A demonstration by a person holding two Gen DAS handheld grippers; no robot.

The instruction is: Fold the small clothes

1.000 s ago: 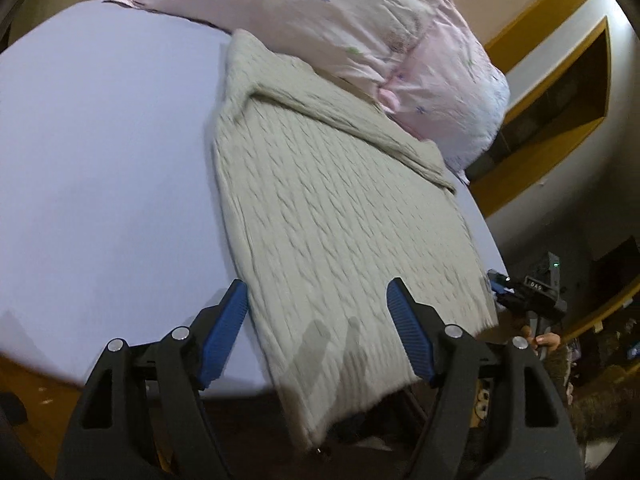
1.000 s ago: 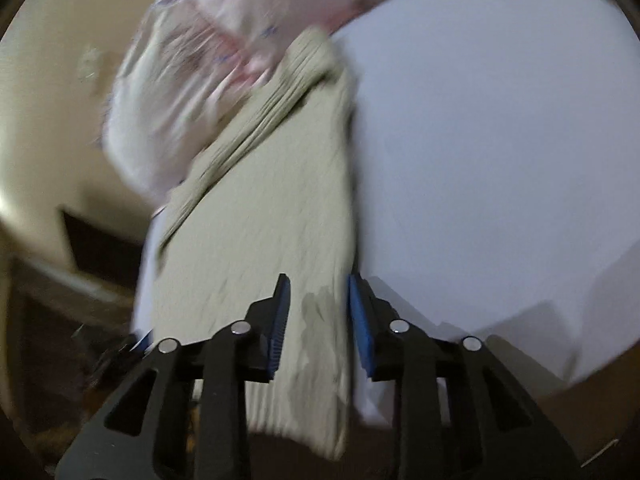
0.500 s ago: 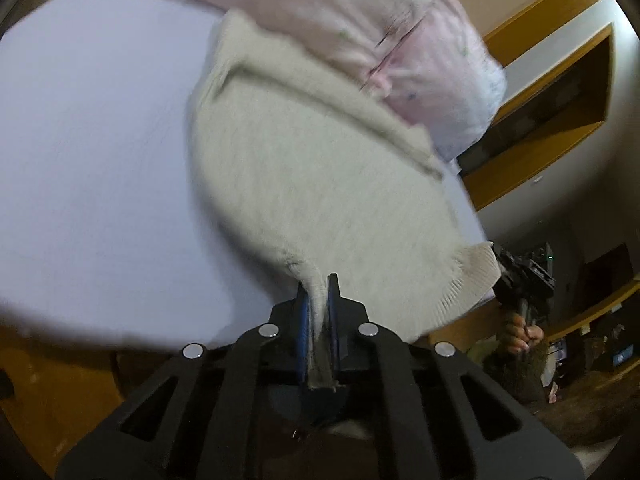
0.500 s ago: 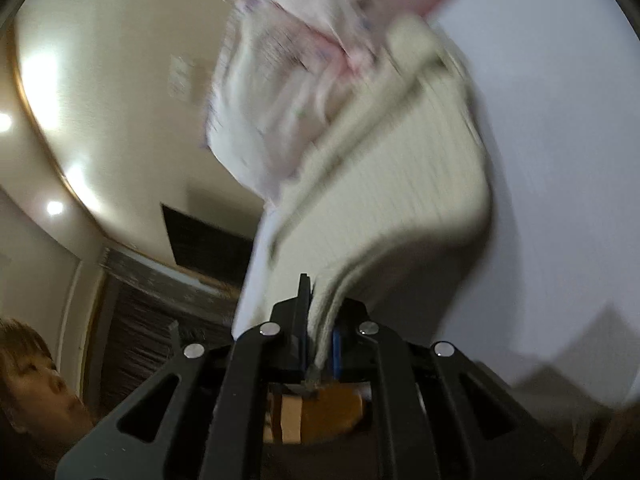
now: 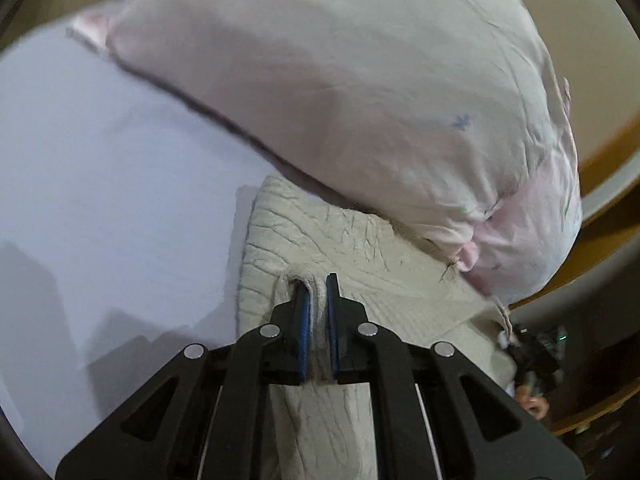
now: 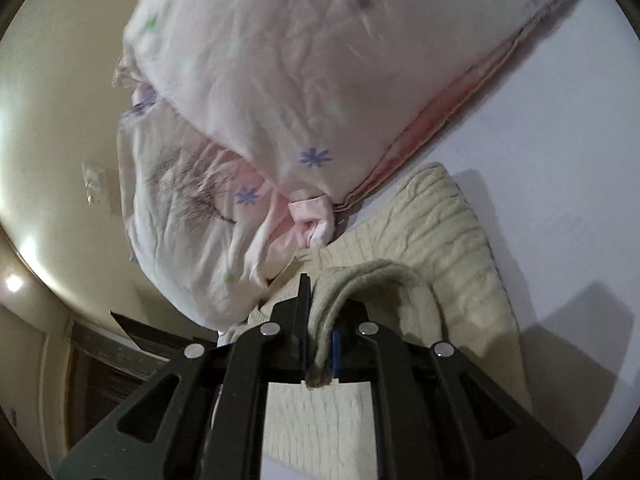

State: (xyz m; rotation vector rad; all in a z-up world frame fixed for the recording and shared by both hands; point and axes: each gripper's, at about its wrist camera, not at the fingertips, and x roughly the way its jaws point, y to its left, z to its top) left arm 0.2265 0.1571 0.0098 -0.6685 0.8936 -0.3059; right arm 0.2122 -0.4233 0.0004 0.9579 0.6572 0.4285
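Left gripper [image 5: 316, 300]: jaws pressed together on a bunched edge of the cream cable-knit sweater [image 5: 360, 264], knit pinched between the blue pads [image 5: 305, 320] and running back under the fingers. Right gripper [image 6: 318, 312]: jaws likewise clamped on a thick hem of the same sweater [image 6: 440, 232], which arches up out of the jaws and curls over to the right.

Beyond the jaws: sweater doubled over on itself, held edge brought onto the layer lying flat on the lavender bed sheet [image 5: 100, 184]. Ribbed far end of the garment touching, partly tucked under, the pink pillow [image 5: 360, 80] with small flower prints.

Left wrist view, right edge: other gripper body with a green light [image 5: 540, 348], hand [image 5: 532, 402] beneath it. Wooden trim [image 5: 600, 208] behind the pillow.

Right wrist view, left side: beige wall, ceiling spotlight [image 6: 14, 282], dark opening low down.
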